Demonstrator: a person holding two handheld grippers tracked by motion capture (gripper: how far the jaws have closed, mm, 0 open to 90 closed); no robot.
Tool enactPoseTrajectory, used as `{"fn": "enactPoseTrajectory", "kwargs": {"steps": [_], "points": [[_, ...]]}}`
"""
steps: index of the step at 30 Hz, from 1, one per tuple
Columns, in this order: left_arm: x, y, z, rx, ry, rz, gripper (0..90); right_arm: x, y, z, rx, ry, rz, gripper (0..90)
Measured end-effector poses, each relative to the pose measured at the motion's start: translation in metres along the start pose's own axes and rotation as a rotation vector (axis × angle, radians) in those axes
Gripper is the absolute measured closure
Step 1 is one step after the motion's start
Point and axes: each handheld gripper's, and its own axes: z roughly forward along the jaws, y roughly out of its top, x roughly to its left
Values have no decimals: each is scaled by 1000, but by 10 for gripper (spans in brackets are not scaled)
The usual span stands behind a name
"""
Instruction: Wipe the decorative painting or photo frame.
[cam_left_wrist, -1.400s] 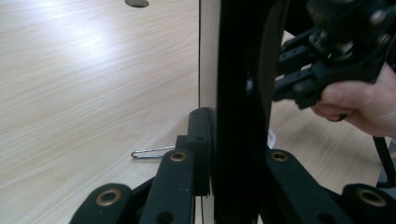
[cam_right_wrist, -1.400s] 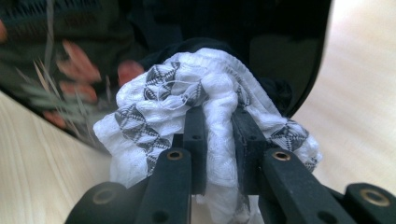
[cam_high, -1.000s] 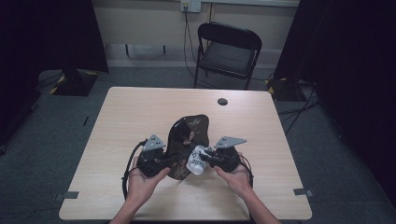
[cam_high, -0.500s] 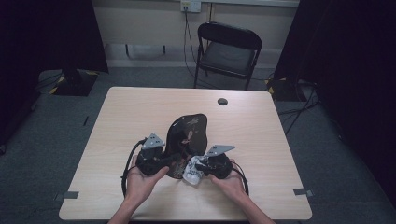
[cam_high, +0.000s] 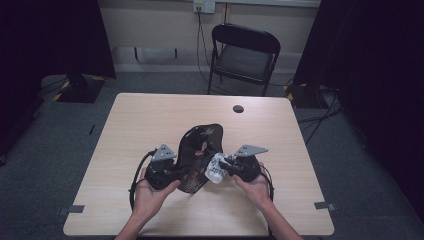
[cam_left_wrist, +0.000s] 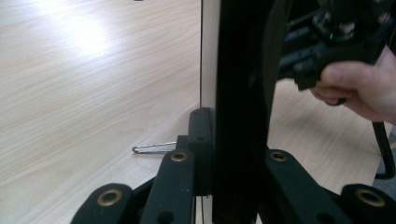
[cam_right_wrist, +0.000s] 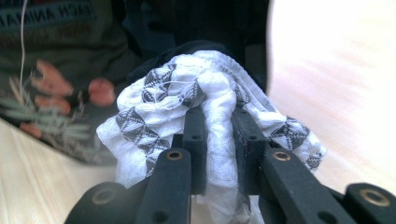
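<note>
While both hands are sitting near the front edge of the table, the left gripper is clamping its jaws tight on the edge of a dark floral pouch, which is standing up off the wood around the middle of the table. Up close in the left gripper view, that dark edge is sitting pinched right between the jaws, with a little metal clip lying on the wood just beside them. Moving right, the right gripper is squeezing a bunched white cloth with black patterning, holding it right against the pouch's right side.
</note>
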Motion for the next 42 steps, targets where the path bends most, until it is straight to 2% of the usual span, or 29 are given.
{"fn": "enactPoseTrajectory", "kwargs": {"steps": [3,6,9,12,15,18,30,35,39,42], "points": [[-1,0,0,2,-8,6,805,-4,6,-8,-32,-5,4,784],[-1,0,0,2,-10,6,806,-9,3,-9,-25,-1,19,785],[-1,0,0,3,-16,3,801,-10,-7,0,23,5,28,785],[1,-1,0,6,-39,-5,781,-7,-19,14,104,48,28,784],[1,-1,0,6,-35,-7,778,-5,-23,20,127,53,28,784],[-1,0,0,11,-6,7,797,-4,-20,18,131,41,7,784],[0,1,1,16,-9,13,807,-13,12,-12,-26,12,33,784],[0,1,1,14,-8,13,806,-15,26,-20,-77,6,41,784],[0,1,1,14,-7,8,806,-12,24,-16,-70,10,38,784],[0,1,1,11,-5,2,804,-9,13,-7,-25,16,34,784]]}}
